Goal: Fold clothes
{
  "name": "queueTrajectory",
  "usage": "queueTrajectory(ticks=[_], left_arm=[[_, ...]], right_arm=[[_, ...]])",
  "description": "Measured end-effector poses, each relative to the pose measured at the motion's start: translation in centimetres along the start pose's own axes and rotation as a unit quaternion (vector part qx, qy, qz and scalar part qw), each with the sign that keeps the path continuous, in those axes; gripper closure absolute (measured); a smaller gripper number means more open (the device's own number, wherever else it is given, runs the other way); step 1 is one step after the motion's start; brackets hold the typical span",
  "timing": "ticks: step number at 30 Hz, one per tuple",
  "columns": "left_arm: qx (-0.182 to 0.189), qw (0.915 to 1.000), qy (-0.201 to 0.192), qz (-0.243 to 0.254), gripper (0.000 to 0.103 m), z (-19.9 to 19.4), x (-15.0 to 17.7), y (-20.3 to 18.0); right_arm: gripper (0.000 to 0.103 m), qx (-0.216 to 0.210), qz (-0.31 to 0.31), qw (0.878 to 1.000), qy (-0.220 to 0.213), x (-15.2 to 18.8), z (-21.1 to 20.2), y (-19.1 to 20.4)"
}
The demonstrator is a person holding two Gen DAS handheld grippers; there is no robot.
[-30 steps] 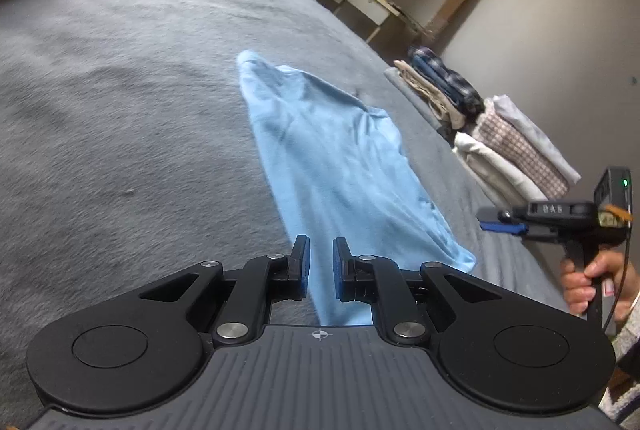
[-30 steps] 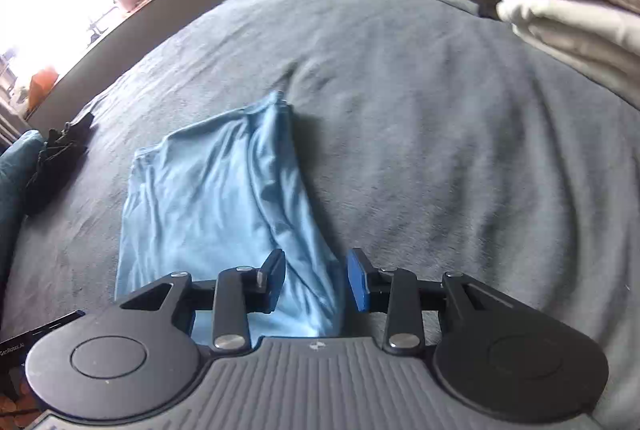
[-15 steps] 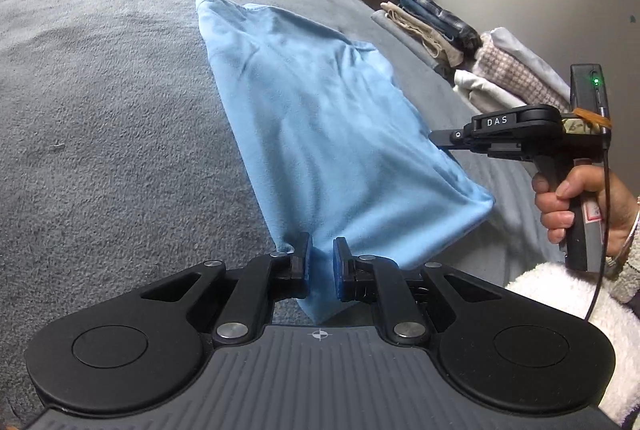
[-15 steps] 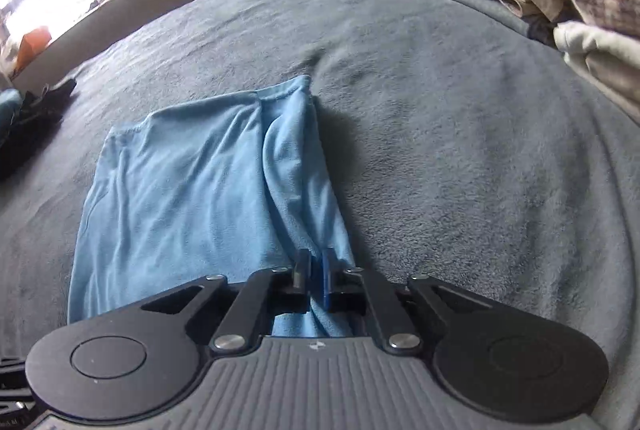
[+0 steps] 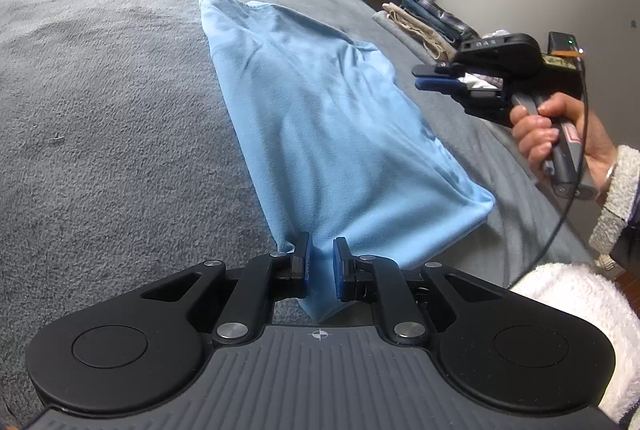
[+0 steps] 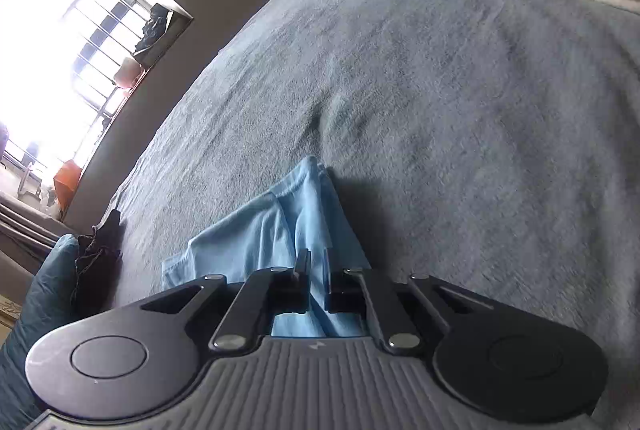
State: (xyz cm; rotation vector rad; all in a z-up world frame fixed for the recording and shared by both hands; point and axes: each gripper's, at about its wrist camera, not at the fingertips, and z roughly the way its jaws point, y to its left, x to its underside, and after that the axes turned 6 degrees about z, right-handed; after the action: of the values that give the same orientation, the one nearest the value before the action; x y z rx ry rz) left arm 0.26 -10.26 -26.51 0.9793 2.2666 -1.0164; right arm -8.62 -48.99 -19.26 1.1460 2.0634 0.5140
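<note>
I have the left tool (image 5: 321, 262) closed on one end of the light blue, soft-knit garment (image 5: 320, 110). The fabric is bunched between the blue pads, and a small corner hangs below them toward the camera. From that pinch the garment runs away from me as a long, folded strip across the middle of the grey fleece-covered bed (image 5: 100, 90). It narrows to a point at its far end, and most of its length lies flat on the bed. In the right wrist view, the right tool (image 6: 317, 270) has its fingers drawn nearly together with blue cloth between them, so I read it as gripping the garment's other side. The left wrist view shows that tool held by the right hand (image 5: 540, 130) just beside the strip's right edge, raised off the bed, but I cannot make out the contact point from there. A row of folded clothes in plaid, beige and white (image 5: 424, 18) sits along the bed's far right edge, well apart from the garment. A dark crumpled item (image 6: 100, 262) lies near the bed's left edge, below the bright barred window (image 6: 60, 50).
</note>
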Motion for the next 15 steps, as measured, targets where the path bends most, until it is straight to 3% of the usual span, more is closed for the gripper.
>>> queueTrajectory(ticks=[1, 2, 5, 7, 8, 9, 15], left_arm=[[0.001, 1.0000, 0.000, -0.003, 0.092, 0.0, 0.0, 0.1], [0.001, 1.0000, 0.000, -0.004, 0.092, 0.0, 0.1, 0.1], [0.002, 1.0000, -0.001, -0.002, 0.092, 0.0, 0.2, 0.1], [0.004, 1.0000, 0.000, -0.003, 0.092, 0.1, 0.3, 0.3], [0.005, 1.0000, 0.000, -0.003, 0.092, 0.2, 0.3, 0.4], [0.007, 1.0000, 0.000, -0.004, 0.092, 0.2, 0.4, 0.4], [0.017, 0.9998, -0.002, -0.010, 0.092, 0.5, 0.8, 1.0]], right_arm=[[0.073, 0.005, 0.001, 1.000, -0.002, -0.4, 0.7, 0.2], [0.069, 0.009, 0.001, 1.000, -0.004, -0.8, 1.3, 0.3], [0.070, 0.015, -0.005, 1.000, -0.007, -1.5, 2.8, 0.7], [0.076, 0.023, -0.027, 0.999, -0.013, -1.6, 3.3, 1.2], [0.092, 0.027, -0.047, 0.998, -0.015, -1.5, 3.5, 1.5], [0.099, 0.033, -0.065, 0.997, -0.017, -1.3, 3.7, 1.9], [0.102, 0.031, -0.120, 0.991, -0.045, -1.1, 4.0, 3.3]])
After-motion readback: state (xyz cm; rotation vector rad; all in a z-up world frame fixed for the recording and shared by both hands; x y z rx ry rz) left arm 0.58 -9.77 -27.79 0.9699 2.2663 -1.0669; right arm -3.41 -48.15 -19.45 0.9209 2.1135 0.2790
